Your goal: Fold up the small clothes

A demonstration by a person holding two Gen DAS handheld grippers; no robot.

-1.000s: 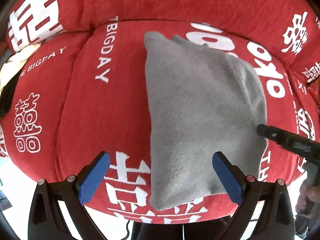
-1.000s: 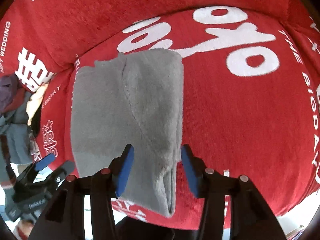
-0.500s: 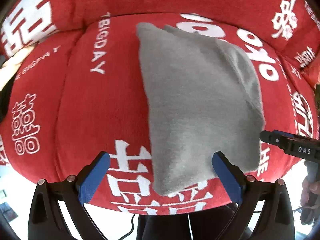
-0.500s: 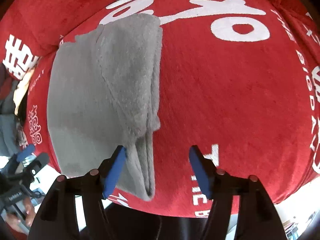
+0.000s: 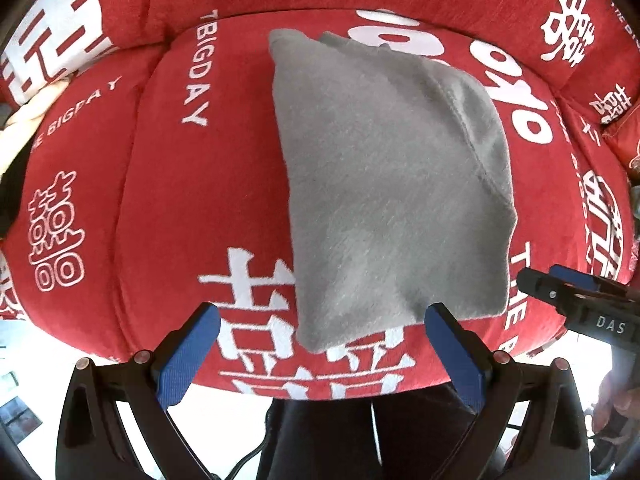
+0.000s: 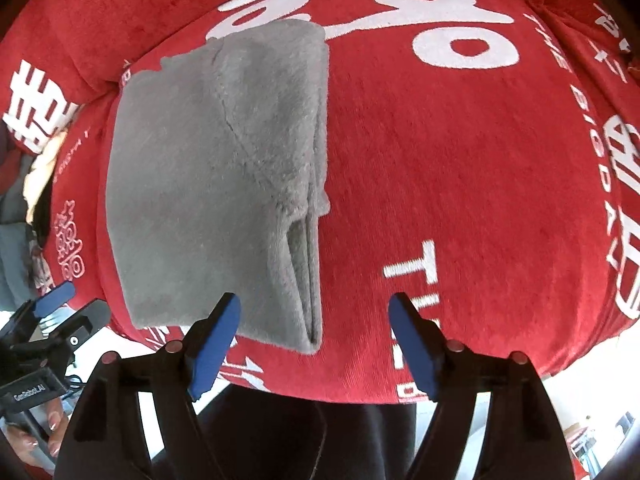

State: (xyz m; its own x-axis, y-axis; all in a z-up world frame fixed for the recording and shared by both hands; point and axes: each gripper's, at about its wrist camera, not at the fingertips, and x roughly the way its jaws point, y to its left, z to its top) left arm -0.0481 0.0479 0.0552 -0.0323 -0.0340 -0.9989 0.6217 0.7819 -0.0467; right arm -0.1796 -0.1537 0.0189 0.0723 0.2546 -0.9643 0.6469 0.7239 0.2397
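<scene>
Ahead of both my tools I see a red cushion (image 5: pixel 132 184) printed with white lettering, filling nearly the whole view from either wrist. On it lies the folded grey garment (image 5: pixel 392 184), a fleecy rectangle lying flat; from my left gripper (image 5: pixel 322 356) it sits straight ahead and a little right, its near edge reaching down between the blue pads, though I cannot tell if it touches them. From my right gripper (image 6: pixel 316 344) the garment (image 6: pixel 216 176) lies ahead and to the left, its stacked layers showing along the near right edge, just beyond the left pad. Both grippers stand spread wide, holding nothing. My right gripper's tips (image 5: pixel 560 284) show just beside the garment's right corner in the left wrist view.
</scene>
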